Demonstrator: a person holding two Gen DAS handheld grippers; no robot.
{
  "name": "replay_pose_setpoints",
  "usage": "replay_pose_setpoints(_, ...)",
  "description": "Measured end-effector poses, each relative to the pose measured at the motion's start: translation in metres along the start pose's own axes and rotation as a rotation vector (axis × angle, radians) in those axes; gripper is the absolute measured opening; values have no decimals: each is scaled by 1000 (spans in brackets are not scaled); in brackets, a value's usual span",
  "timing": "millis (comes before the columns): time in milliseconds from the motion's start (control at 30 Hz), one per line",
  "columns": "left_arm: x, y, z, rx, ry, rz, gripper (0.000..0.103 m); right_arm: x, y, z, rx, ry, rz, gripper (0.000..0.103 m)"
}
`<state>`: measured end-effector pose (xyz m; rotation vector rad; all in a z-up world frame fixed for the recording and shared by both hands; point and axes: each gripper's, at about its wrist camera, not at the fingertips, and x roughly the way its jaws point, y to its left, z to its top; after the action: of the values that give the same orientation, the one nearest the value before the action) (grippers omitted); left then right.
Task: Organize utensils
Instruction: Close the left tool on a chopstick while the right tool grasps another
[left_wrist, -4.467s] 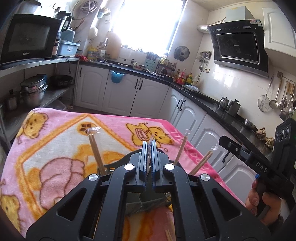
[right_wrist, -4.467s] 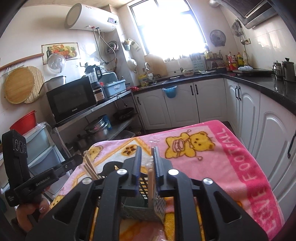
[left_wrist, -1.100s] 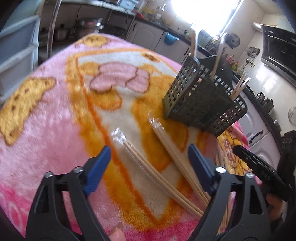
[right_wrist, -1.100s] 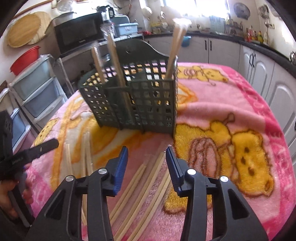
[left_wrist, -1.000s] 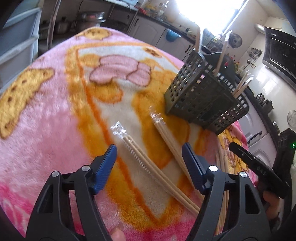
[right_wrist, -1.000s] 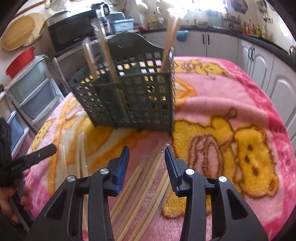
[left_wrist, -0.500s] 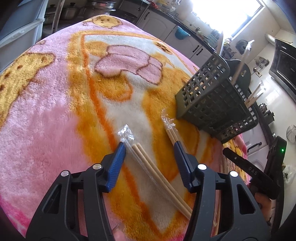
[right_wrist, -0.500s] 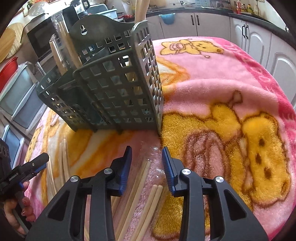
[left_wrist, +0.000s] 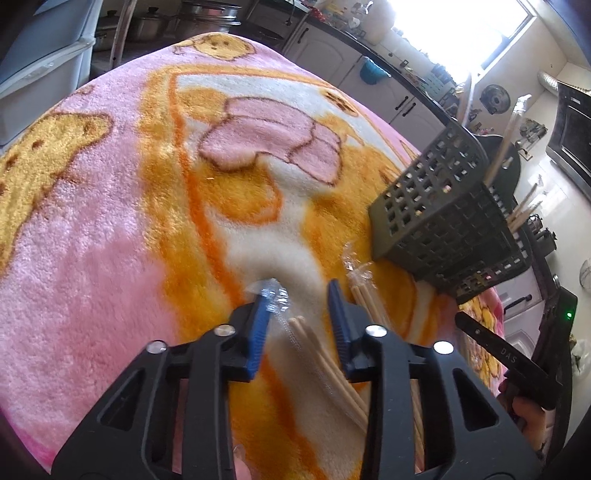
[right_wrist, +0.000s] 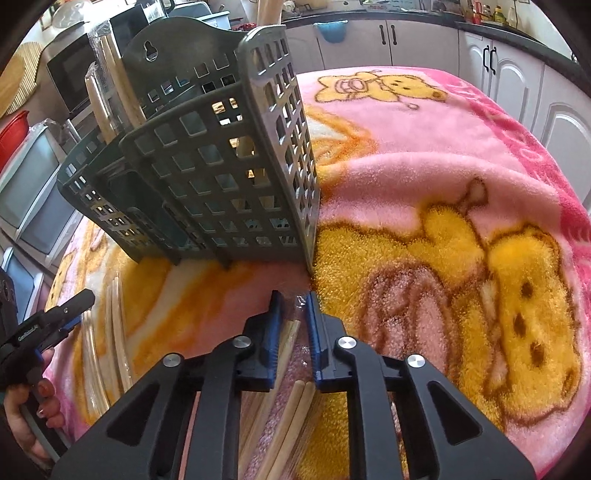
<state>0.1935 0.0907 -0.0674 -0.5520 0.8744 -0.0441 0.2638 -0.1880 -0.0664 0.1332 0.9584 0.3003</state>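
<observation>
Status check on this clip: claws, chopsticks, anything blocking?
Both claws closing over wrapped chopsticks on the blanket: left claw, pads not yet pressing; right claw nearly shut. Utensil basket stands just ahead. Nothing blocking.

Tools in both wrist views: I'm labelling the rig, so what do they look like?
Both match: the left tool and right tool have black plastic frames with triangular cut-outs, silver screw heads and ribbed blue pads. White lettering marks the handles, and the right's body shows a green light.

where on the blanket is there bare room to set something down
Free: the wide pink and orange blanket left of the utensil basket, and the bear print right of it. Crowded: the strip in front of the basket, where wrapped chopsticks lie between both tools.
</observation>
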Motion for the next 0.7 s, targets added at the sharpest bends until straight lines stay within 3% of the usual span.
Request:
replay_pose_setpoints(67,1,4,2,-5,-2,9,11,0,-2,1,9,-5,5,9)
replay_pose_setpoints(433,-3,12,3,-23,-13,-25,1,-23,1,1,14,-70,48,7)
replay_pose_setpoints(700,-59,-17,3,64,-151,-82,0,-64,8,0,-11,-170,117,7)
